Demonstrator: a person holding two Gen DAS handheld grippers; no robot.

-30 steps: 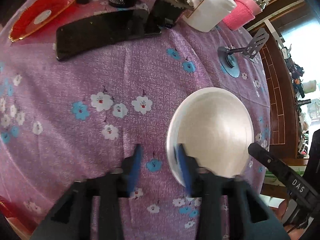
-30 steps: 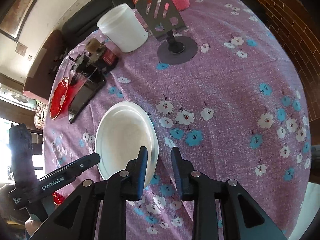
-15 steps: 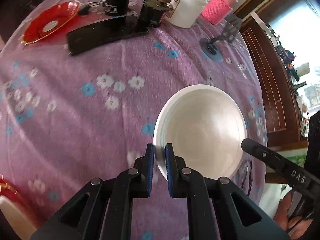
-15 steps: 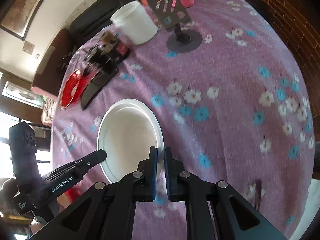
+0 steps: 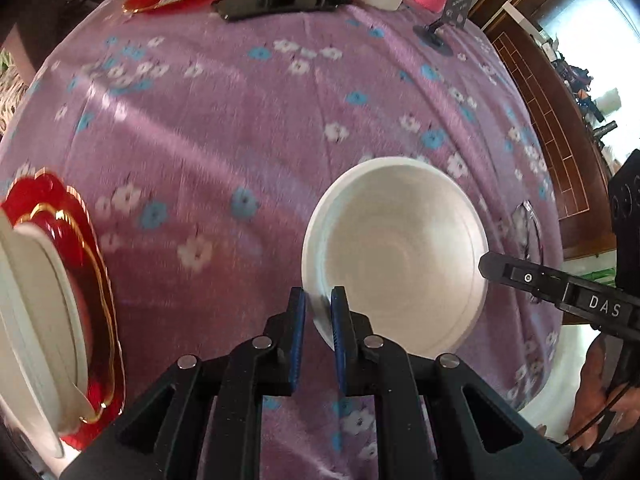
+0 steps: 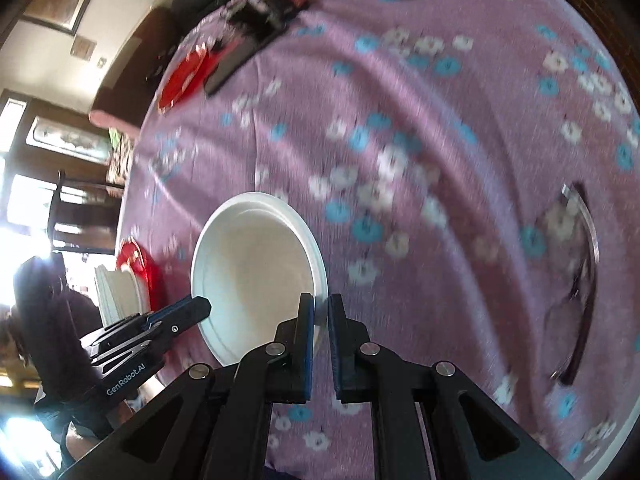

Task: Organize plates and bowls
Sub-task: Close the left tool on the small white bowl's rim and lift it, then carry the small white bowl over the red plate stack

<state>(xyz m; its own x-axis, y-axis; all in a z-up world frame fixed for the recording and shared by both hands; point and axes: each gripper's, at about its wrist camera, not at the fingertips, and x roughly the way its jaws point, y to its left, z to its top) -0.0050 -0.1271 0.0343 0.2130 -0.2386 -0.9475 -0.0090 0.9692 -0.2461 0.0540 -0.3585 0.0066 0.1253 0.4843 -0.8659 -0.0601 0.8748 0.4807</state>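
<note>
Above the purple floral tablecloth [image 5: 240,128] I have my left gripper [image 5: 318,300] and right gripper [image 6: 318,308] clamped on opposite rims of the round white foam bowl [image 5: 396,248], right of a stack of white bowls on red plates [image 5: 48,300].

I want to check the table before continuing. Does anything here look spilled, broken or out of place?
Nothing looks spilled or broken. The white bowl is upright, with the left gripper and right gripper each shut on its rim at opposite sides. White bowls sit stacked on a red plate near the table's edge.
</note>
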